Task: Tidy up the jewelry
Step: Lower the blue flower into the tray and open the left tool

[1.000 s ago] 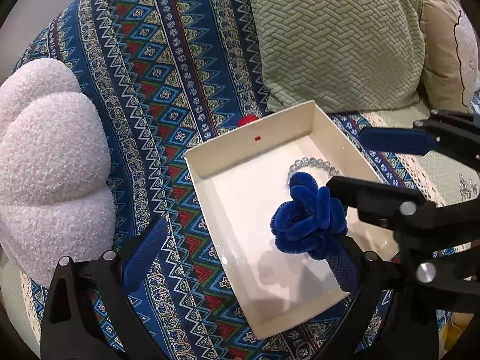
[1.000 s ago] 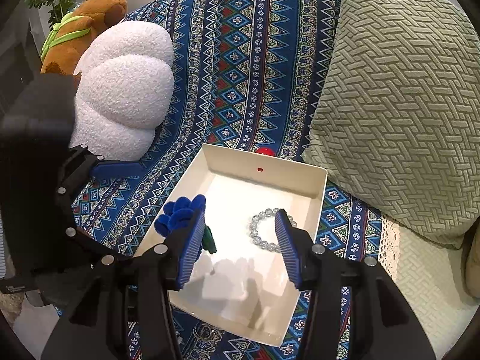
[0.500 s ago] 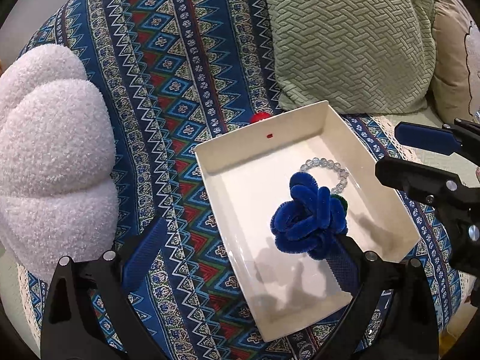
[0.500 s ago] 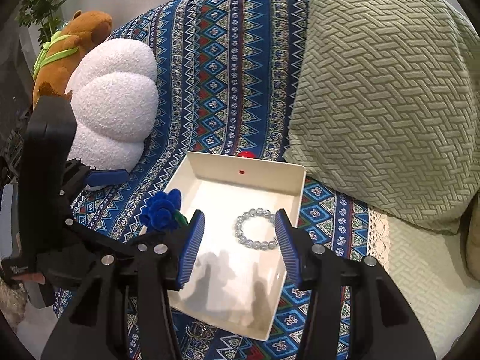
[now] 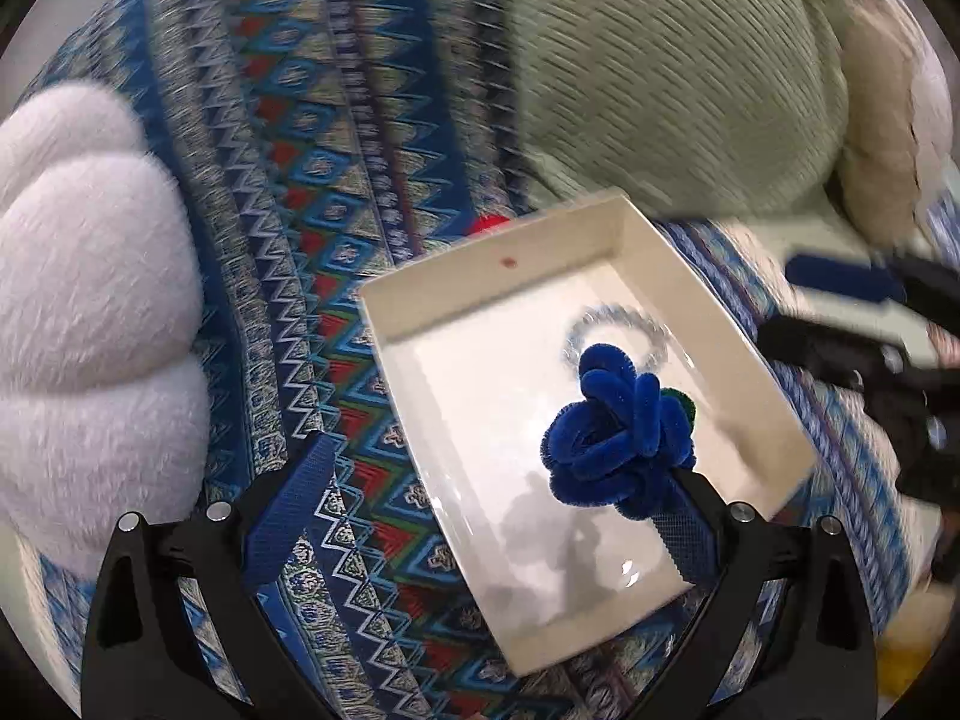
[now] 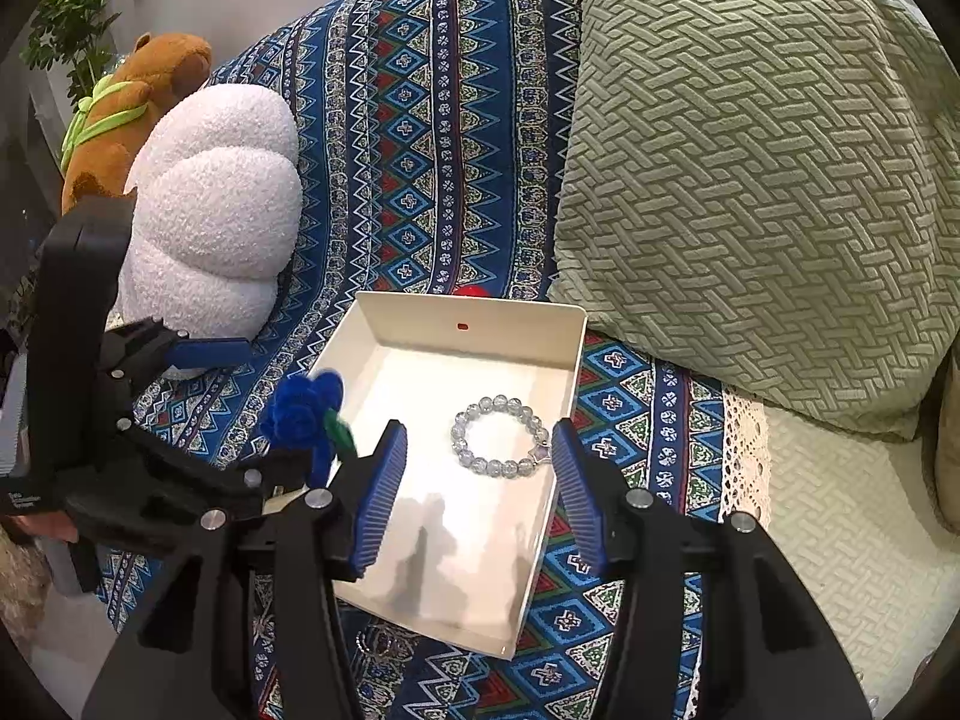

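Tray (image 6: 384, 324) lies on the patterned cover (image 6: 432, 138); bracelet (image 6: 501, 437) inside it; fluffy cushion (image 6: 216, 210) left, woven cushion (image 6: 750, 180) behind right

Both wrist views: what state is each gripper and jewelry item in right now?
Left gripper: open, fingers wide apart.
Right gripper: open, empty, above the tray.
Blue pipe-cleaner flower: raised off the tray floor at the tip of one left-gripper finger; how it is attached cannot be told.
Clear beaded bracelet: closed loop, lying flat in the tray.
White rectangular tray: open-topped, on the patterned blanket.
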Motion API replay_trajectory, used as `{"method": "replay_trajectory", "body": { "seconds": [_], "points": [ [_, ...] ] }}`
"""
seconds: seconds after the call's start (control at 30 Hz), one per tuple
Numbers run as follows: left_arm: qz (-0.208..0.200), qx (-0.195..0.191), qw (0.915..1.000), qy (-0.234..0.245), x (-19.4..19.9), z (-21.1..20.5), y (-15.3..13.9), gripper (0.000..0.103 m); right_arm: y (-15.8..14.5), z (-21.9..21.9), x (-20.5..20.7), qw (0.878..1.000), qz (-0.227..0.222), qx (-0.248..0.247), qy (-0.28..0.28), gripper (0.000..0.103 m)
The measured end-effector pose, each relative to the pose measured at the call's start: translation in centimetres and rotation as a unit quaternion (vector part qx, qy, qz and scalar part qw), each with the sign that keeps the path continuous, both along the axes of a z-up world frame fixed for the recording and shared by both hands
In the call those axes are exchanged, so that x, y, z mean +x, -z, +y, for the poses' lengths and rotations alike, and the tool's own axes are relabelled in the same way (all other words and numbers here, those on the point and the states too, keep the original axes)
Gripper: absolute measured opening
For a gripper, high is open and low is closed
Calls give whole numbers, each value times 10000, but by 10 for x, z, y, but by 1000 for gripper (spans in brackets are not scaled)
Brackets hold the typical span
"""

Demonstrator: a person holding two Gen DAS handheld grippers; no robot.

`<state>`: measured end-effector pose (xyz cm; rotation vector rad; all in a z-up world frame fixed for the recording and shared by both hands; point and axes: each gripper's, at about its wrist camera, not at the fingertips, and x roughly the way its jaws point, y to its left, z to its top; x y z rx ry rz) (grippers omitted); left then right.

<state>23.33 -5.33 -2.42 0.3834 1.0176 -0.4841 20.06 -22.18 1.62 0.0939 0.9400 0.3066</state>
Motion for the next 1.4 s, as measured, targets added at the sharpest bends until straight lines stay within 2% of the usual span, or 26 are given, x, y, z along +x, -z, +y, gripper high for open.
{"method": "replay_trajectory", "body": {
  "seconds": [0.17, 0.3, 0.4, 0.5, 0.57, 0.7, 0.83, 0.97, 1.1, 1.23, 1.33, 1.4],
  "points": [
    [-15, -614, 9981, 81, -9, 10, -17, 96, 0, -1, 3, 9998, -100, 39, 171, 51],
    [-176, -592, 9981, 79, -21, 12, -22, 96, -9, 0, 17, 9939, -493, -362, 913, 52],
    [-105, -665, 9977, -16, -27, 16, -22, 96, -13, 5, 29, 9820, -787, -706, 1568, 62],
    [-132, -631, 9979, 40, -34, 14, -22, 96, -8, 12, 41, 9751, -885, -850, 1846, 62],
    [-128, -660, 9977, 92, -37, 15, -22, 96, -2, 18, 47, 9737, -903, -928, 1876, 62],
    [-136, -731, 9972, 109, -37, 15, -24, 96, 9, 25, 55, 9779, -718, -787, 1798, 61],
    [-44, -945, 9954, 178, -43, 18, -30, 96, 12, 33, 58, 9755, -726, -912, 1868, 61],
    [-89, -883, 9956, 289, -51, 13, -35, 96, 10, 30, 64, 9744, -659, -919, 1944, 61],
    [-238, -759, 9961, 376, -59, 9, -36, 96, 10, 29, 74, 9707, -700, -1127, 2005, 61],
    [-146, -1003, 9946, 210, -53, 16, -41, 96, 12, 21, 77, 9685, -619, -1213, 2085, 61],
    [-213, -923, 9953, 193, -50, 16, -42, 96, 13, 16, 71, 9719, -631, -983, 2044, 61],
    [-166, -1001, 9946, 200, -50, 17, -43, 96, 10, 18, 64, 9724, -718, -914, 2021, 62]
  ]
}}
